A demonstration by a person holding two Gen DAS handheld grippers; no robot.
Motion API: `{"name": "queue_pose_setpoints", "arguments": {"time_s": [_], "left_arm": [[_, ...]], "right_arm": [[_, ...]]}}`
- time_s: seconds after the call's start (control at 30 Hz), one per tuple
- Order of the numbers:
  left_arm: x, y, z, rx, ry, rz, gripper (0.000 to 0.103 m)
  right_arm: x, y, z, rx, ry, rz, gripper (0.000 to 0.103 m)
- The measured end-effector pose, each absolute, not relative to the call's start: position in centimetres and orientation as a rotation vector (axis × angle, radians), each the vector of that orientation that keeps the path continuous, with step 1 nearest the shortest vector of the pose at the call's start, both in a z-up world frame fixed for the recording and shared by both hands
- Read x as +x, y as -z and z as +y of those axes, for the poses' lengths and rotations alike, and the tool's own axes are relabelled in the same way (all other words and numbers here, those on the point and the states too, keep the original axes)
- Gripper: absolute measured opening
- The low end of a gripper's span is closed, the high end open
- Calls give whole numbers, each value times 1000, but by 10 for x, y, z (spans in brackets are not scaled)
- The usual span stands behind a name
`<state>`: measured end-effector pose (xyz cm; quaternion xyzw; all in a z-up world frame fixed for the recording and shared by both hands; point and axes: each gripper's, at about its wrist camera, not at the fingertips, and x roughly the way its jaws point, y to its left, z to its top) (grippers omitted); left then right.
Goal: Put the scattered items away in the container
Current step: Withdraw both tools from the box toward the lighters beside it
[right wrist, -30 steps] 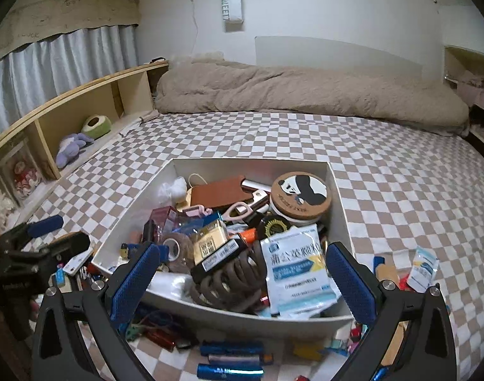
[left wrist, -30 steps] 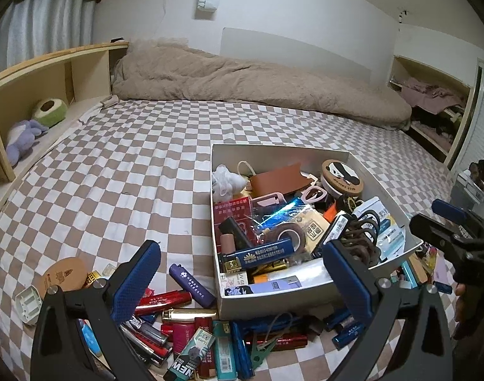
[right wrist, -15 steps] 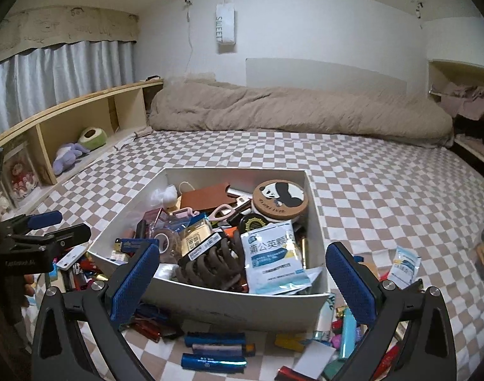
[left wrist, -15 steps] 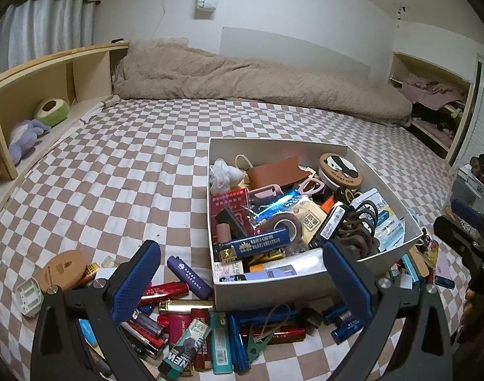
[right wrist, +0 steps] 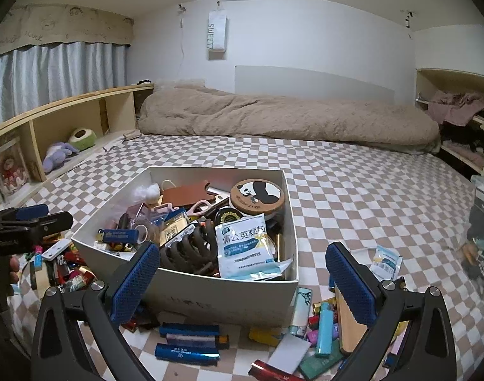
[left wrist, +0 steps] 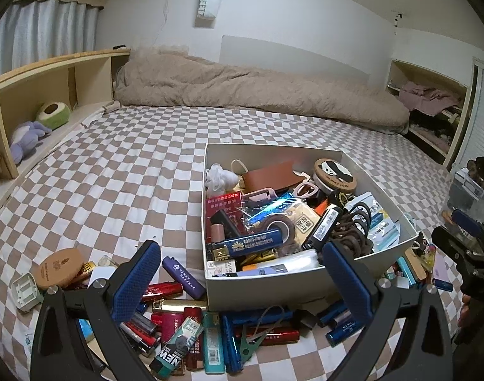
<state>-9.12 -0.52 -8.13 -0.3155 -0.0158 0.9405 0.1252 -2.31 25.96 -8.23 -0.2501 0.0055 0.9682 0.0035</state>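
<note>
A white cardboard box (left wrist: 267, 289) sits on the checked bedsheet, piled with lighters, a panda tin (left wrist: 334, 173), a brown claw clip and sachets. Loose lighters (left wrist: 183, 276) and a green pack (left wrist: 175, 349) lie in front of it. My left gripper (left wrist: 242, 281) is open and holds nothing, hovering over this pile at the box's near left corner. In the right wrist view the box (right wrist: 226, 295) is just ahead, with blue lighters (right wrist: 188, 343) and a pale blue lighter (right wrist: 324, 330) below. My right gripper (right wrist: 243, 281) is open and holds nothing.
A round wooden tag (left wrist: 59, 268) and a small white case (left wrist: 24, 290) lie at the left. A sachet (right wrist: 385, 262) lies right of the box. A beige duvet (right wrist: 289, 120) stretches along the far wall. Wooden shelves (left wrist: 35, 95) with plush toys line the left.
Both grippers have drawn back and risen a little from the box, so it looks smaller and more of the room shows. Both stay open with nothing in them.
</note>
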Motion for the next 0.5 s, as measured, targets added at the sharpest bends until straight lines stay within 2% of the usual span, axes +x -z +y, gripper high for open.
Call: {"name": "queue_pose_setpoints", "arguments": {"time_s": [0.33, 0.5], "left_arm": [[-87, 96, 4, -943, -2714, -41, 103], [-84, 105, 8, -965, -2691, -53, 103]], "right_arm": [[-16, 95, 261, -809, -3056, 53, 103], [-12, 113, 253, -864, -3049, 8, 103]]}}
